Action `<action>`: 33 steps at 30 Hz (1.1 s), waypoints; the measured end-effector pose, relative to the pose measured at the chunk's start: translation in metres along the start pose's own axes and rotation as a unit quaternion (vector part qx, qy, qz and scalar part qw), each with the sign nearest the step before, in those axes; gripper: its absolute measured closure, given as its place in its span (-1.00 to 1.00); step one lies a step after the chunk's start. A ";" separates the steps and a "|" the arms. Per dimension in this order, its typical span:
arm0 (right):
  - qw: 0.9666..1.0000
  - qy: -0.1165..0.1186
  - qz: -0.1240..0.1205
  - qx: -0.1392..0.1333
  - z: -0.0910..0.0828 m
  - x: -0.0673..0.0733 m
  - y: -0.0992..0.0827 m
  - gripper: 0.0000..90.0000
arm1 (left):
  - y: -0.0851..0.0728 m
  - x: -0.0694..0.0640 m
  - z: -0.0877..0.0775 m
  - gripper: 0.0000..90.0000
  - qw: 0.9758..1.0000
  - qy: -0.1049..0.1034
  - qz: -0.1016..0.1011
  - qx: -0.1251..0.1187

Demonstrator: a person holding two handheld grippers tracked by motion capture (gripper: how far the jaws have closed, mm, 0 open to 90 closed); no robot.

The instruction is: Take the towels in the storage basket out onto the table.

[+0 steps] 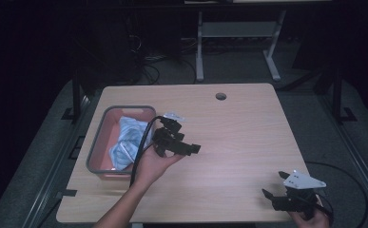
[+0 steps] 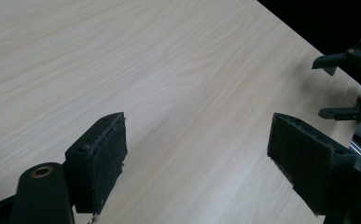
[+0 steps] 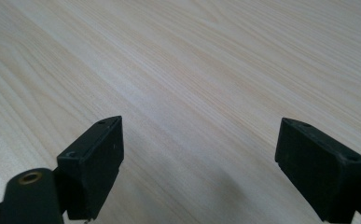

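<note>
A hand holds my left gripper (image 1: 185, 137) above the wooden table (image 1: 238, 128), just right of a bin (image 1: 95, 147). Its jaws stand wide open and point right, with nothing between them. In the left gripper view the left gripper (image 2: 197, 130) frames bare tabletop, with the other gripper (image 2: 348, 84) far off at the right edge. My right gripper (image 1: 276, 185), which carries a grey plate (image 1: 305, 179), sits open near the table's front right corner. In the right gripper view the right gripper (image 3: 201, 135) has only wood grain between its pads.
The grey-rimmed pink bin at the table's left holds a crumpled blue and white cloth (image 1: 124, 140). A cable hole (image 1: 220, 96) sits near the far edge. A dark floor with cables and a desk frame (image 1: 238, 42) lie beyond the table.
</note>
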State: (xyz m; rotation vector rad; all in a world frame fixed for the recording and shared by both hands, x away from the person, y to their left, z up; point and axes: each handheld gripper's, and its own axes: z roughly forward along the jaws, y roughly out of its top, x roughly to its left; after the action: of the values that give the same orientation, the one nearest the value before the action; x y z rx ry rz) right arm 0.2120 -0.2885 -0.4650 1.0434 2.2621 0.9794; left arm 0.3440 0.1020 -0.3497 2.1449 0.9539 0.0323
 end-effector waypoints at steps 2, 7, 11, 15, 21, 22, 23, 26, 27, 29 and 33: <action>1.000 0.000 0.000 0.000 0.000 0.001 0.000 -0.67 | 0.000 0.007 -0.006 -0.58 1.000 0.005 -0.008 -0.002; 1.000 0.001 0.000 -0.001 0.000 0.001 0.000 -0.67 | 0.000 0.019 -0.015 -0.58 1.000 0.012 -0.021 -0.003; 1.000 0.001 0.000 0.000 0.000 0.001 0.000 -0.67 | 0.000 0.028 -0.022 -0.58 0.999 0.018 -0.032 -0.005; 1.000 0.000 -0.001 -0.001 0.000 0.001 0.000 -0.67 | -0.002 0.035 -0.029 -0.58 0.999 0.023 -0.039 -0.009; 1.000 0.001 -0.001 -0.001 0.000 0.001 0.000 -0.67 | -0.005 0.045 -0.039 -0.58 0.998 0.026 -0.053 -0.018; 1.000 0.000 -0.001 -0.001 0.000 0.001 0.000 -0.67 | -0.005 0.047 -0.040 -0.58 0.998 0.027 -0.053 -0.019; 1.000 0.001 -0.001 -0.001 0.000 0.001 0.000 -0.67 | -0.006 0.047 -0.042 -0.58 0.998 0.028 -0.057 -0.022; 1.000 0.001 0.000 0.000 0.000 0.001 0.001 -0.67 | -0.008 0.052 -0.046 -0.58 0.997 0.033 -0.059 -0.021; 1.000 0.000 0.000 -0.001 0.000 0.001 0.001 -0.67 | -0.009 0.054 -0.047 -0.58 0.997 0.034 -0.061 -0.021; 1.000 0.000 -0.001 -0.001 0.000 0.001 0.001 -0.67 | -0.010 0.059 -0.051 -0.57 0.997 0.037 -0.067 -0.021; 1.000 0.000 0.000 0.000 0.000 0.001 0.001 -0.67 | -0.013 0.068 -0.059 -0.57 0.995 0.040 -0.083 -0.034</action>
State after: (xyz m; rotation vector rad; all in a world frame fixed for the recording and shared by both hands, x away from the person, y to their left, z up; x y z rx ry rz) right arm 0.2114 -0.2871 -0.4647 1.0434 2.2627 0.9799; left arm 0.3663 0.1892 -0.3353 2.0090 1.1584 0.0675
